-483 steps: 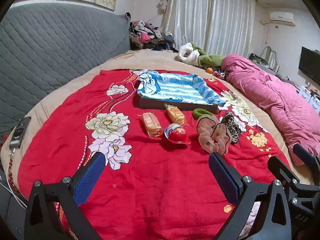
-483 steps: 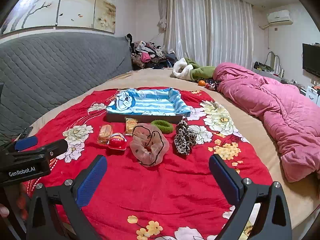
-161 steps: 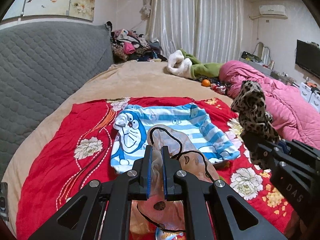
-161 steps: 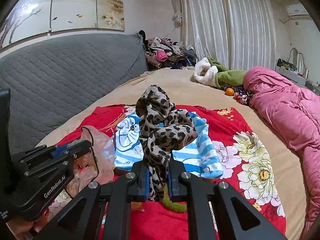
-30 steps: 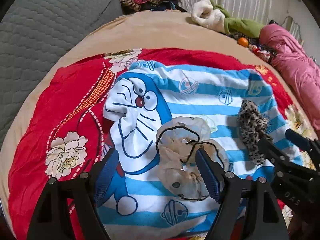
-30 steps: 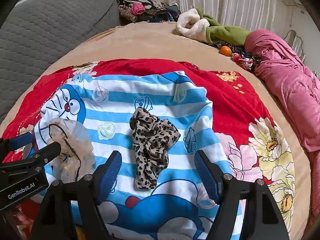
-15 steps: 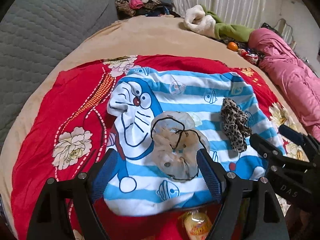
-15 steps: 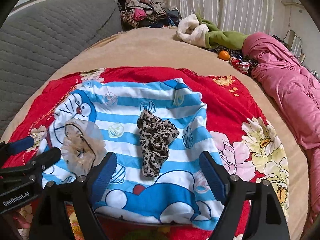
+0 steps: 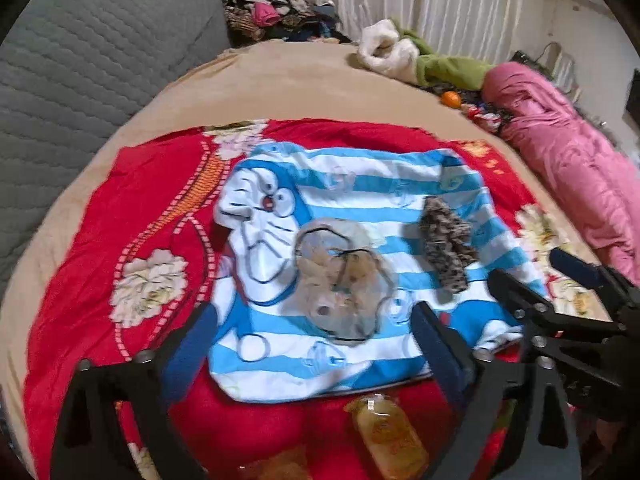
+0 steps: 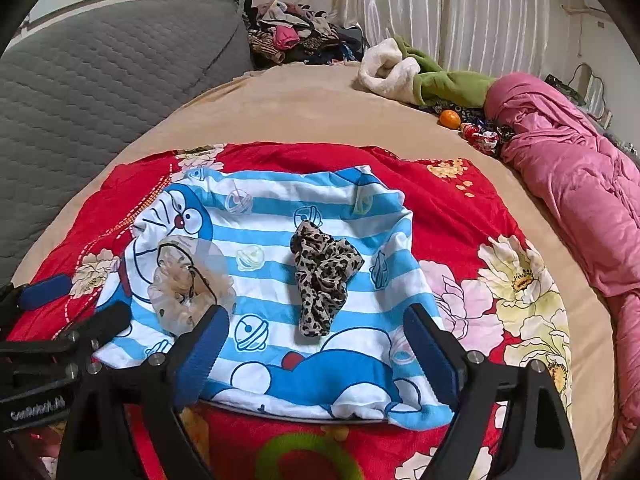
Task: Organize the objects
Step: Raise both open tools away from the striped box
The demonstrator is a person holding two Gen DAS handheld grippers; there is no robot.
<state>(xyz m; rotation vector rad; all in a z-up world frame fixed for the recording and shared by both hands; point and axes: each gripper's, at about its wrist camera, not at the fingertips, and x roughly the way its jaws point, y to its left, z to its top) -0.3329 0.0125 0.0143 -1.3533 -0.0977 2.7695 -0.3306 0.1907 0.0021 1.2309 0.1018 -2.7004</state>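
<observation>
A blue-and-white striped cartoon tray (image 9: 280, 364) (image 10: 280, 184) rests on the red flowered blanket. Inside it lie a sheer beige scrunchie (image 9: 340, 280) (image 10: 184, 280) on the left and a leopard-print scrunchie (image 9: 446, 246) (image 10: 322, 276) on the right. My left gripper (image 9: 312, 340) hangs above the beige scrunchie, jaws opening wide with nothing between the pads. My right gripper (image 10: 316, 344) hovers over the near end of the leopard scrunchie, jaws also opening and holding nothing. A green hair tie (image 10: 308, 456) and a yellow snack packet (image 9: 384, 432) lie on the blanket in front of the tray.
A pink quilt (image 10: 580, 184) runs along the right side of the bed. A green-and-white garment (image 10: 420, 76), an orange (image 10: 449, 119) and a clothes pile (image 10: 296, 40) sit at the far end. A grey padded headboard (image 10: 100, 80) bounds the left.
Both grippers have pulled back and up from the tray and opened wider. Each scrunchie stays where it was let go, and the near items have come into view.
</observation>
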